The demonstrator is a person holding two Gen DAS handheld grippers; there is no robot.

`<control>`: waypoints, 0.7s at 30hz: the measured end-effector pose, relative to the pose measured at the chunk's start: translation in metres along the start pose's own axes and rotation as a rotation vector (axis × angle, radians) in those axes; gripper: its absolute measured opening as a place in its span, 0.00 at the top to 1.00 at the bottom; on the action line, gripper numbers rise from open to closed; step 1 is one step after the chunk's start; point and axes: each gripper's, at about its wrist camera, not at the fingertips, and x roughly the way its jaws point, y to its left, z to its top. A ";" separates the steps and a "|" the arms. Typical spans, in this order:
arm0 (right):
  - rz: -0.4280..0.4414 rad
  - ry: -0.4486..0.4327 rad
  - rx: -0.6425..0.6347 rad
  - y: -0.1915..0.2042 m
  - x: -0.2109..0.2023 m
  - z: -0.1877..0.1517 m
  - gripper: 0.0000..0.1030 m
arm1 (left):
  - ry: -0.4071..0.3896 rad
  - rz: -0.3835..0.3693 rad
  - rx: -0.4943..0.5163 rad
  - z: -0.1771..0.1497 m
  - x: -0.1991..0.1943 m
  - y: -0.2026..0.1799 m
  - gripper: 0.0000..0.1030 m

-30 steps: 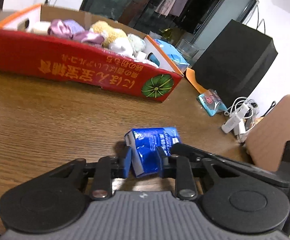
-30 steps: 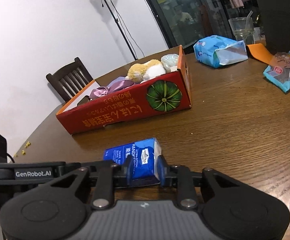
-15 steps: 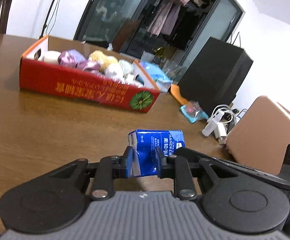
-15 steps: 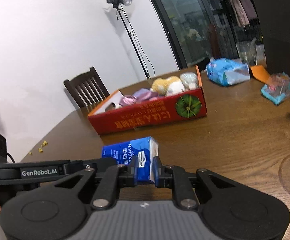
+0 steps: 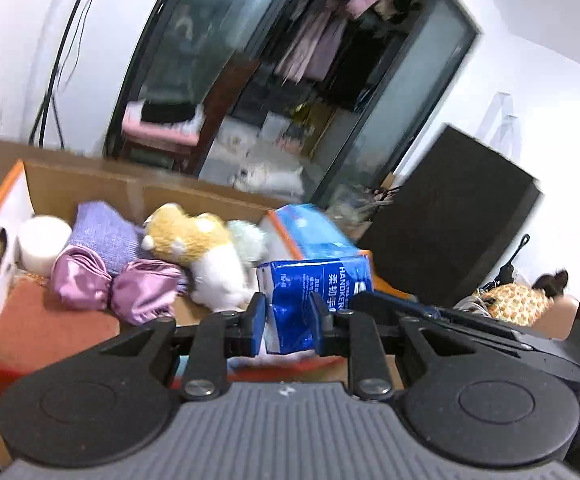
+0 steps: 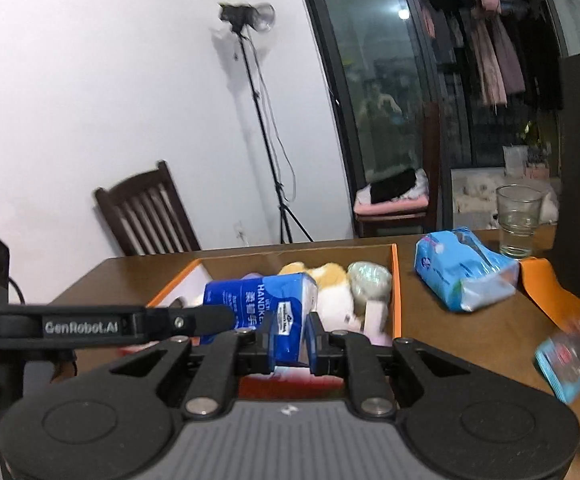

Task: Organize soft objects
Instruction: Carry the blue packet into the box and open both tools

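Even indoor light; motion blur smears the far room and right edge. Fisheye bends edges; corners dark.

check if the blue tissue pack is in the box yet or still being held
Not in yet. The blue tissue pack is pinched between the left gripper and right gripper, above the box holding the plush toy.

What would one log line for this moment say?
left hand-held gripper: shut on tissue pack | right hand-held gripper: shut on tissue pack | pack: held over box | box: plush toy, purple cloths
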 end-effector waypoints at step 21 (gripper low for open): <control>0.165 0.405 0.092 -0.014 0.169 -0.006 0.86 | 0.108 0.283 0.098 -0.011 0.062 0.056 0.77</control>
